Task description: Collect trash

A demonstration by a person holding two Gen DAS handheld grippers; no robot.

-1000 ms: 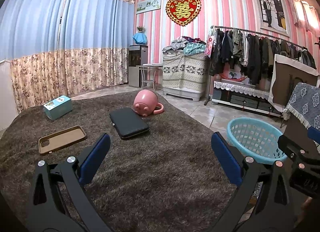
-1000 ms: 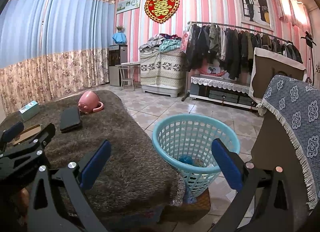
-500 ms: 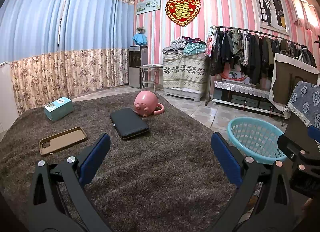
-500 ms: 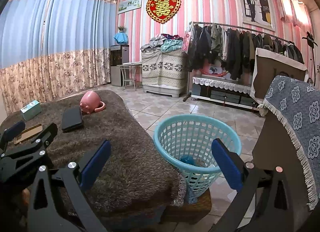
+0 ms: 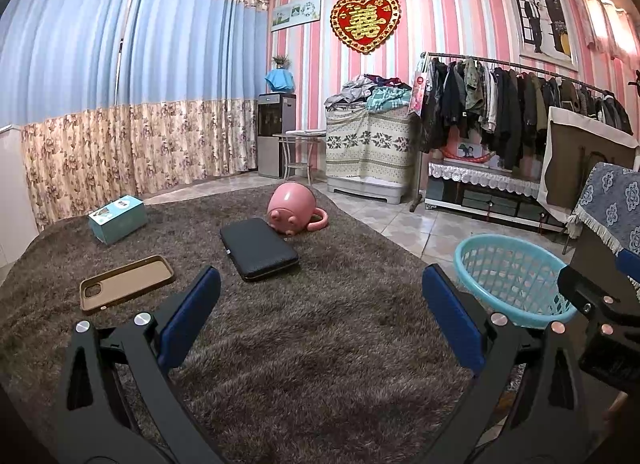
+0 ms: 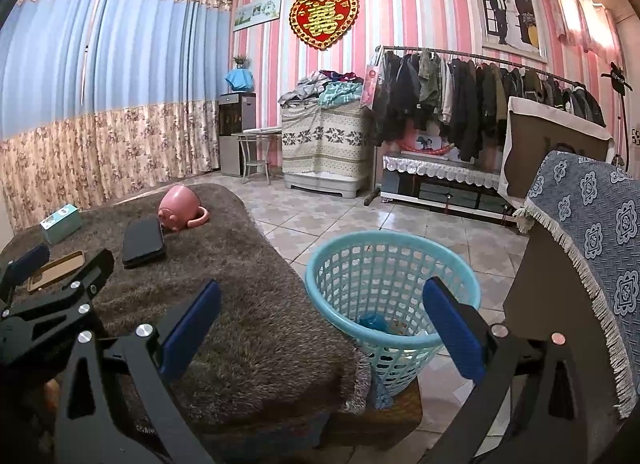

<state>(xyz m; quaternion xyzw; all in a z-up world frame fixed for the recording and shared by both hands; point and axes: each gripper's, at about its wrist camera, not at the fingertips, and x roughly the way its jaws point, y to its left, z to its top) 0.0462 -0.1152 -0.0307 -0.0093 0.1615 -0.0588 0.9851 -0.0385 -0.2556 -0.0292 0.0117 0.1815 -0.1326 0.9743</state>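
Observation:
A light blue plastic basket (image 6: 390,288) stands on the floor beside the table's right edge, with blue crumpled trash (image 6: 373,322) in its bottom. It also shows in the left wrist view (image 5: 510,278). My left gripper (image 5: 320,318) is open and empty above the brown shaggy table cover (image 5: 300,344). My right gripper (image 6: 320,328) is open and empty, near the basket's front rim. On the cover lie a pink mug (image 5: 294,210) on its side, a black case (image 5: 258,248), a brown phone case (image 5: 126,284) and a teal box (image 5: 118,218).
A chair draped in blue patterned cloth (image 6: 592,232) stands close on the right. A clothes rack (image 6: 480,96), a covered cabinet (image 6: 324,144) and curtains (image 5: 120,104) line the far walls. Tiled floor (image 6: 340,216) lies beyond the table.
Both grippers have drifted slightly, so the views shifted a little. Both stay open and empty. Nothing on the table has moved.

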